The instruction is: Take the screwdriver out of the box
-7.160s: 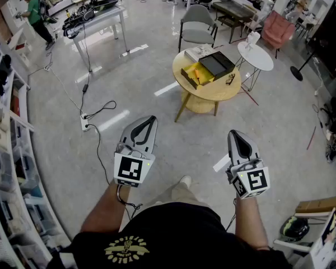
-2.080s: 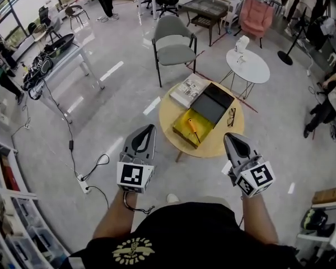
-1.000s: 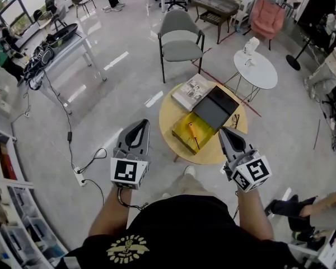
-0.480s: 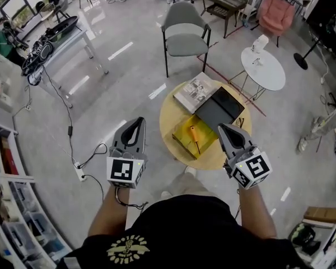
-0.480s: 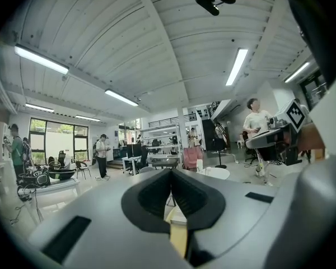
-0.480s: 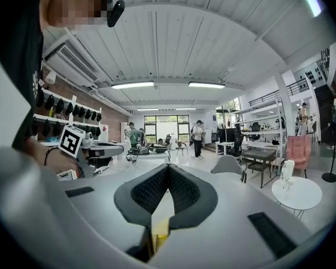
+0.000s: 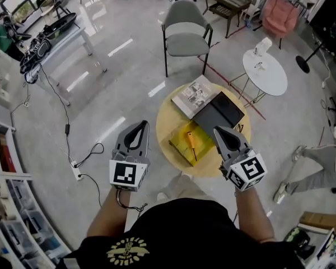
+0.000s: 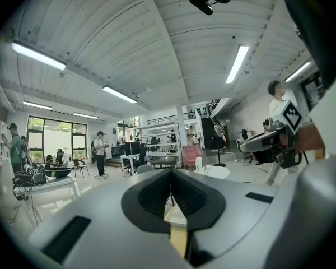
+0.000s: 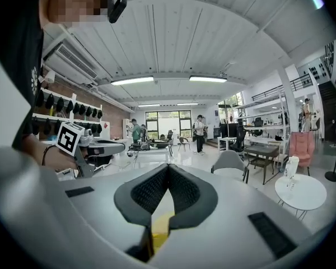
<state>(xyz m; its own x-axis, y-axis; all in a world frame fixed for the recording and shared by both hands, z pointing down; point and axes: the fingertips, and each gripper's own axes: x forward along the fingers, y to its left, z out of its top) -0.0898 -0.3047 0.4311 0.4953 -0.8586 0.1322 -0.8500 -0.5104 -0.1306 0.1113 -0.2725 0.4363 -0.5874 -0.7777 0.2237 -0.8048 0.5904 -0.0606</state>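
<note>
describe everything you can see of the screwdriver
The screwdriver is small in the head view: an orange handle and a thin dark shaft, with the tip too small to make out. It lies flat inside the open yellow box on the round wooden table, handle at the far end and shaft pointing toward the person. Only the box appears to touch it.

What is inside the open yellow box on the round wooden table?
An orange-handled screwdriver lies in the yellow box. Nothing else shows inside from the head view; whatever is under the screwdriver is covered.
</note>
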